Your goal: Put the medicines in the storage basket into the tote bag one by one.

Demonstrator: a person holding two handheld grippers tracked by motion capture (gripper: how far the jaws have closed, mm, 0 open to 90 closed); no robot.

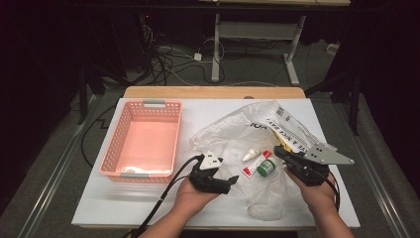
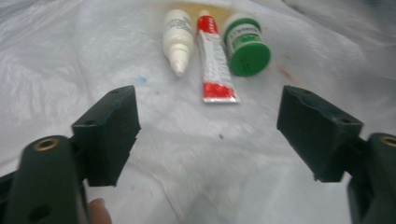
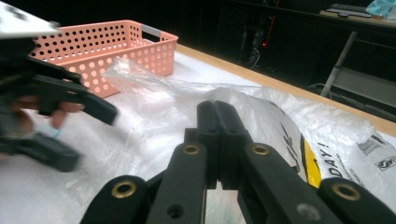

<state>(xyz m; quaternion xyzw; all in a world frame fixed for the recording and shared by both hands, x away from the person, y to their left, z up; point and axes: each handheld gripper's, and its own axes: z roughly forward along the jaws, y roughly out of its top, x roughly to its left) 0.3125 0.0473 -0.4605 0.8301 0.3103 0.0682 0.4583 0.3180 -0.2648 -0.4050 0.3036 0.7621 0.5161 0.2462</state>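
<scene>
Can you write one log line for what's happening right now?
left claw: open, empty | right claw: shut | bottle, tube, jar: on bag

Two grippers: left gripper [image 1: 233, 180], right gripper [image 1: 278, 152]. One pink perforated basket [image 1: 143, 141], near the table's left edge. One crumpled plastic bag [image 1: 257, 124] with print, across the right half of the white table [image 1: 124, 203]. Three small items on the bag, side by side: one white dropper bottle [image 1: 251, 155], one red-and-white tube [image 1: 256, 164], one green-capped jar [image 1: 267, 167]. Two hands, one per gripper.
</scene>
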